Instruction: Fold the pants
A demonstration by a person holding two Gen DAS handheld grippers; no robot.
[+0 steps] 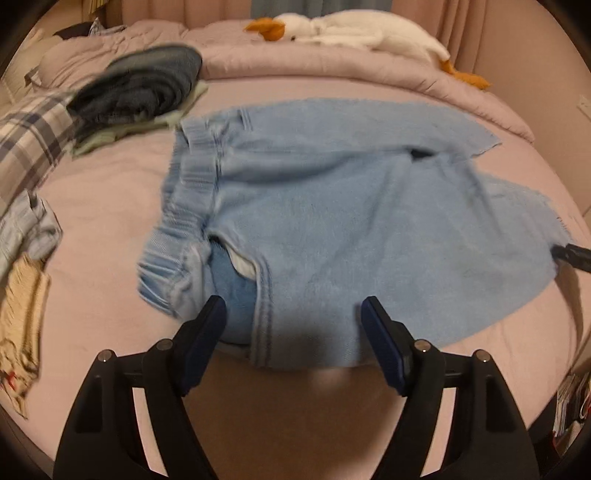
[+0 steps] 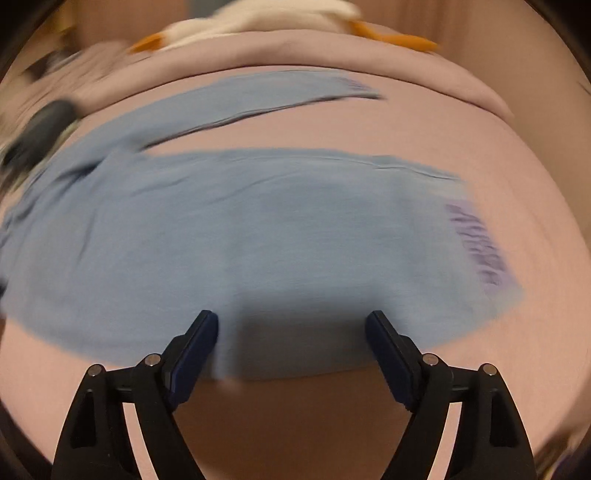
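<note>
Light blue denim pants (image 1: 332,214) lie spread on the pink bed, with the elastic waistband (image 1: 184,206) at the left and the two legs running right. My left gripper (image 1: 293,314) is open and empty, just above the near edge of the pants by the waist. In the right wrist view the pants' legs (image 2: 258,229) lie flat, with frayed hems (image 2: 480,243) at the right. My right gripper (image 2: 291,325) is open and empty, over the near edge of the near leg. The right gripper's tip (image 1: 570,254) shows at the left wrist view's right edge.
A pile of dark folded clothes (image 1: 144,92) sits at the back left, with a plaid cloth (image 1: 29,136) and other garments (image 1: 22,321) along the left edge. A white and orange plush goose (image 1: 354,33) lies on the pink duvet (image 1: 332,70) at the back.
</note>
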